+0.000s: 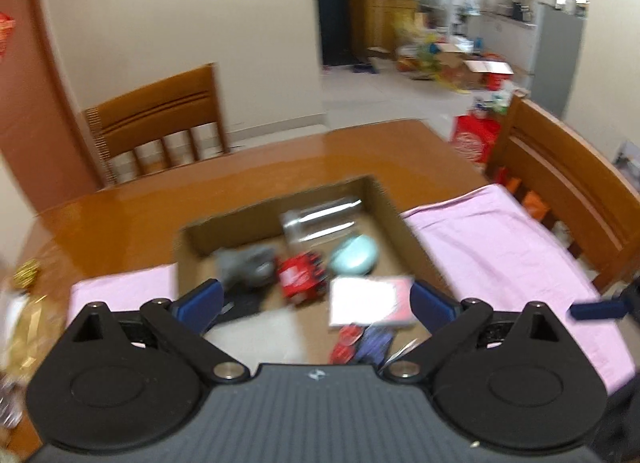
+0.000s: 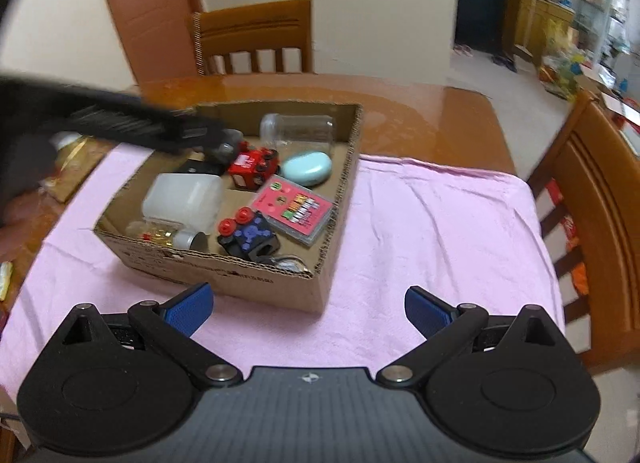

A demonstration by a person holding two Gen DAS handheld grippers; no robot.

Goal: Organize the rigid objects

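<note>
An open cardboard box (image 2: 224, 275) sits on a pink cloth (image 2: 420, 223). Inside lie a clear jar (image 2: 298, 131), a mint case (image 2: 307, 170), a red toy block (image 2: 254, 167), a pink card case (image 2: 296, 211), a black toy with red knobs (image 2: 246, 235), a white tub (image 2: 184, 199) and a small bottle (image 2: 160, 237). My left gripper (image 1: 316, 303) hangs open over the box, with nothing between its blue fingers (image 1: 200, 303). In the right wrist view its blurred black body (image 2: 132, 119) crosses the box's far left corner. My right gripper (image 2: 308, 309) stands open over the cloth, just in front of the box.
The cloth covers part of a glossy wooden table (image 2: 400, 103). Wooden chairs stand at the far side (image 2: 256, 35) and on the right (image 2: 592, 203). Gold-wrapped items (image 2: 68, 171) lie left of the box. The cloth right of the box is bare.
</note>
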